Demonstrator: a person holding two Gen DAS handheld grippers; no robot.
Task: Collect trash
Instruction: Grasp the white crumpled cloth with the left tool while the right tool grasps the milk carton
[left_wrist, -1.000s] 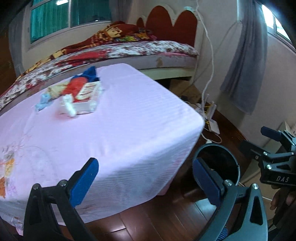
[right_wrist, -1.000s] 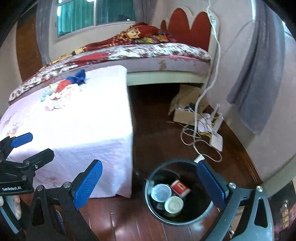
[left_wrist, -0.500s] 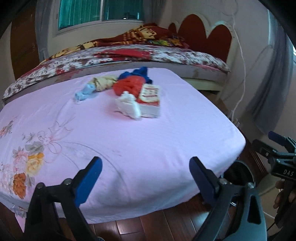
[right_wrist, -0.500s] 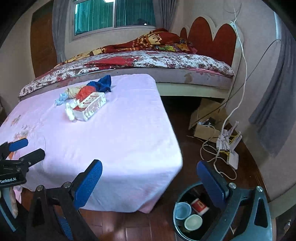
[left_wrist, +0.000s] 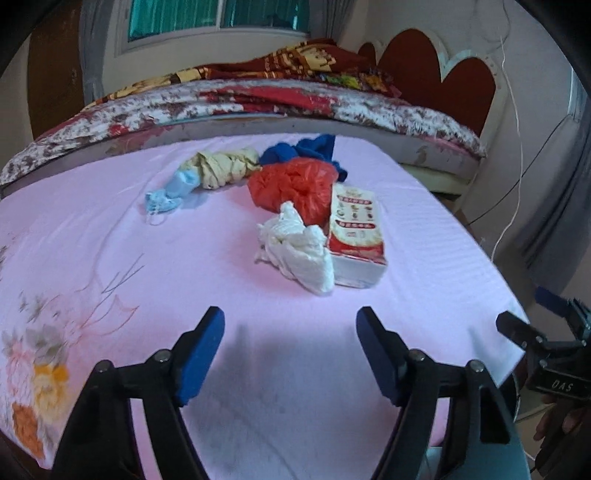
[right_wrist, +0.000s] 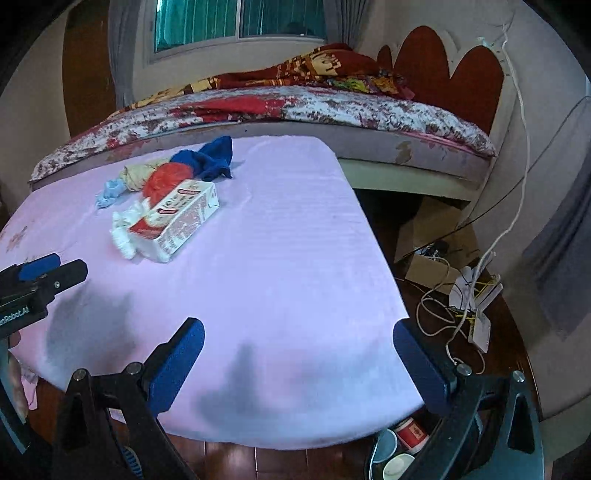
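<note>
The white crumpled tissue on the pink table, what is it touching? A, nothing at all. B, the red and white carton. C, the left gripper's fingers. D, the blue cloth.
B: the white crumpled tissue lies pressed against the side of the red and white carton, apart from the blue cloth and the open left gripper.

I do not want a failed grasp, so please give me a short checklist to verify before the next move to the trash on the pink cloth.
1. Left claw open and empty: ok.
2. Right claw open and empty: ok.
3. White crumpled paper nearest to left claw, path free: ok.
4. Paper apart from carton: not ok, they touch.
5. Bin within reach: cannot tell, mostly hidden under the pink cloth.
</note>
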